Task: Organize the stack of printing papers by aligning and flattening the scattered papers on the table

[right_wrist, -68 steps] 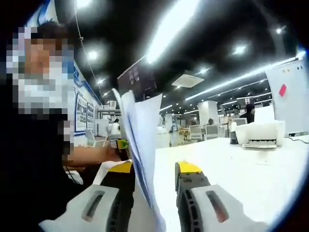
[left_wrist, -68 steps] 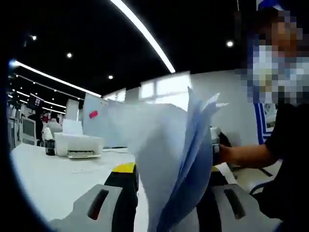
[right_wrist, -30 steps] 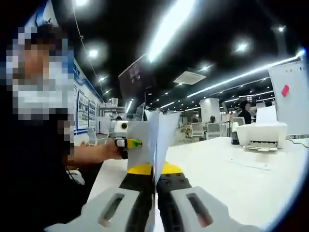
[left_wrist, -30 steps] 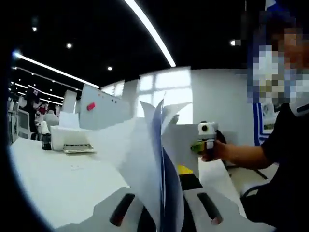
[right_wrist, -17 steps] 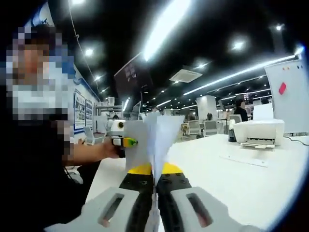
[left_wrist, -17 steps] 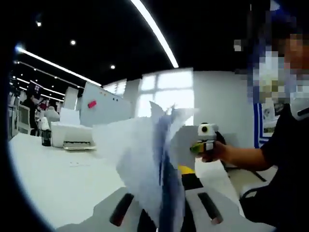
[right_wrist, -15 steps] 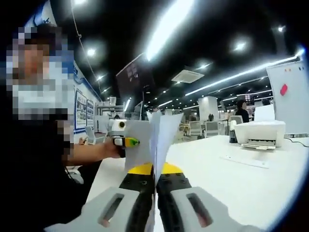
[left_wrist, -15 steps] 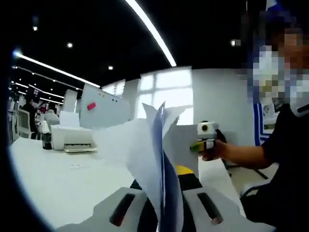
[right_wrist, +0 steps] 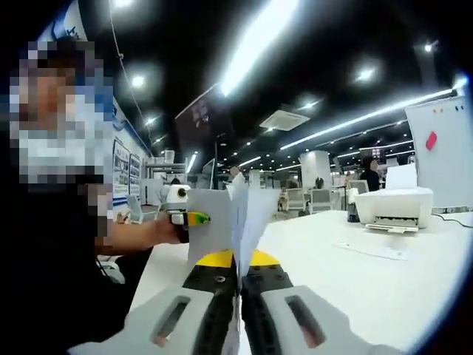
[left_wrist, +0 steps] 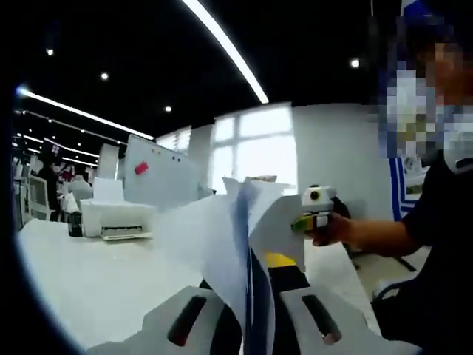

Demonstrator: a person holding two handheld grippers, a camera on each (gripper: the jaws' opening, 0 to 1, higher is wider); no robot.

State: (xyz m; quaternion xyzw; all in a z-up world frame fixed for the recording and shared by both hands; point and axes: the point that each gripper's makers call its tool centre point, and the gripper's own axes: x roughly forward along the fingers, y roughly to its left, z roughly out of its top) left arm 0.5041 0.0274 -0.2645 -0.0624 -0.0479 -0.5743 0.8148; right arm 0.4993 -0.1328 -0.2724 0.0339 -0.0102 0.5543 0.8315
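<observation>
A stack of white printing papers (left_wrist: 235,244) stands on edge above the white table (left_wrist: 89,285), its top corners fanned apart. My left gripper (left_wrist: 255,277) is shut on one end of the stack. In the left gripper view the right gripper (left_wrist: 316,213) shows beyond the sheets, held in a person's hand. In the right gripper view the same papers (right_wrist: 245,214) rise from between the yellow-tipped jaws of my right gripper (right_wrist: 238,260), which is shut on them. The left gripper (right_wrist: 183,213) shows at the stack's far end.
A white printer (left_wrist: 118,220) and a dark bottle (left_wrist: 74,222) stand at the table's far side, in front of a whiteboard (left_wrist: 159,177). A single sheet (right_wrist: 367,249) lies flat near the printer (right_wrist: 392,207). The person sits close by (right_wrist: 52,259).
Both grippers, open around the papers 2.3 s ago, have closed on them. Over the last second the stack has only wobbled slightly, its top edges shifting.
</observation>
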